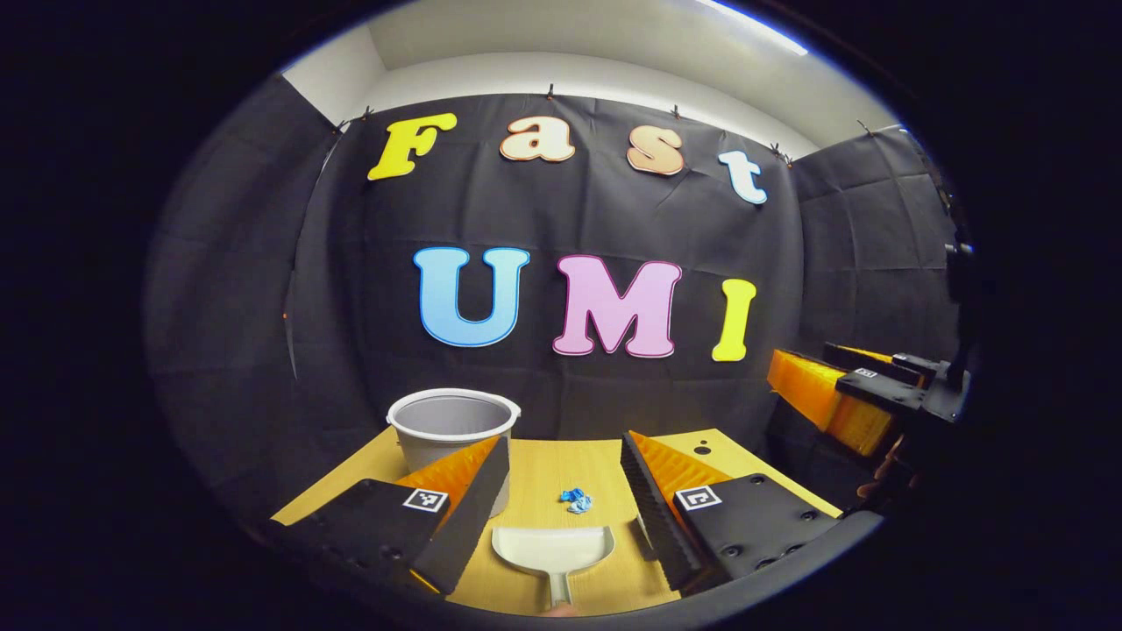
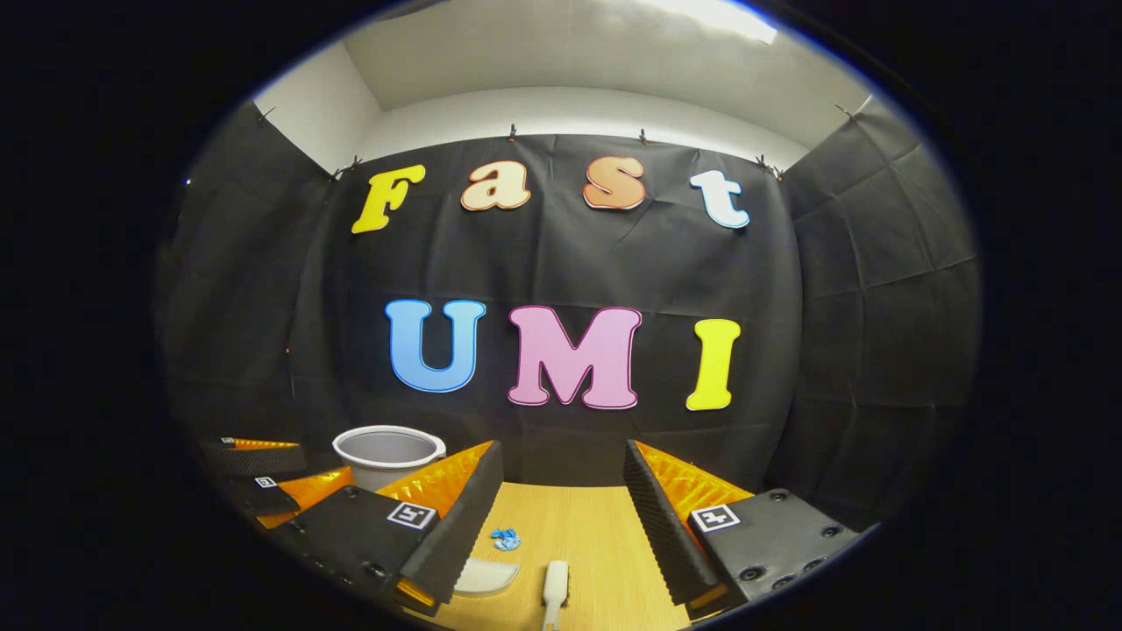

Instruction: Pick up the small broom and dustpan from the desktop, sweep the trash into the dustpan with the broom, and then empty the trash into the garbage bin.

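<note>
A white dustpan (image 1: 552,548) lies on the wooden desktop (image 1: 561,469), its handle pointing toward me, between and just below the fingers of my left gripper (image 1: 565,447), which is open and holds nothing. A small crumpled blue piece of trash (image 1: 576,499) sits just beyond the pan's mouth. Seen from the right gripper view, the small broom's white handle (image 2: 556,583) lies below my open, empty right gripper (image 2: 561,456). The dustpan's edge (image 2: 485,576) peeks out beside its left finger, with the trash (image 2: 504,538) past it. Both grippers hover above the desktop.
A pale round garbage bin (image 1: 453,425) stands at the back left of the desktop, also seen as the bin (image 2: 388,451) in the right gripper view. The right gripper (image 1: 841,394) hangs off the table's right edge; the left gripper (image 2: 263,482) shows at far left.
</note>
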The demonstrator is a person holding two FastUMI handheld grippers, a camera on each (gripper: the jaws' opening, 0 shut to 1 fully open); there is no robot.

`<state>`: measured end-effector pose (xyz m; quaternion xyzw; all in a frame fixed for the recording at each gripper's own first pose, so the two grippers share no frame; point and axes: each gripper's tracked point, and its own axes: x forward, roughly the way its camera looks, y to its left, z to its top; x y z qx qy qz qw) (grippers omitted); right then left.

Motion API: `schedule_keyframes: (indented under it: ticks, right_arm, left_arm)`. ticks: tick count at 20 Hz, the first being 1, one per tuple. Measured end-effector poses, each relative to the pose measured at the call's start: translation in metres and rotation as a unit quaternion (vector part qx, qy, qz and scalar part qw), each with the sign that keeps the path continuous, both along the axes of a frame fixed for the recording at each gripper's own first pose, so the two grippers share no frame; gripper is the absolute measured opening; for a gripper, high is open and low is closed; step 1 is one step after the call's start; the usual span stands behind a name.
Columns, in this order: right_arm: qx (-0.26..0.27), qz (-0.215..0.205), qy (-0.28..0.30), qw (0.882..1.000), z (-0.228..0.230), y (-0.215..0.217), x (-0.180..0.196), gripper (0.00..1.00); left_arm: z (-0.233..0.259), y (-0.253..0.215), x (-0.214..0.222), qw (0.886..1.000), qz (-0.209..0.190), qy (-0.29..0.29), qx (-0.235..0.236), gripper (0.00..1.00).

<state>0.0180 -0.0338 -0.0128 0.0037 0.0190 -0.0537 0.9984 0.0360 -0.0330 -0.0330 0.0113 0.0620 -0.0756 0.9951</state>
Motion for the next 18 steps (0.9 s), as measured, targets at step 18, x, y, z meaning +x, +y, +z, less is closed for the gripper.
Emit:
schedule_keyframes:
  ticks: [18]
  right_arm:
    - [-0.006, -0.026, 0.046, 0.999, -0.052, -0.05, 0.015, 0.89]
  left_arm:
    - [-0.254, -0.005, 0.023, 0.921, 0.023, 0.388, 0.028, 0.79]
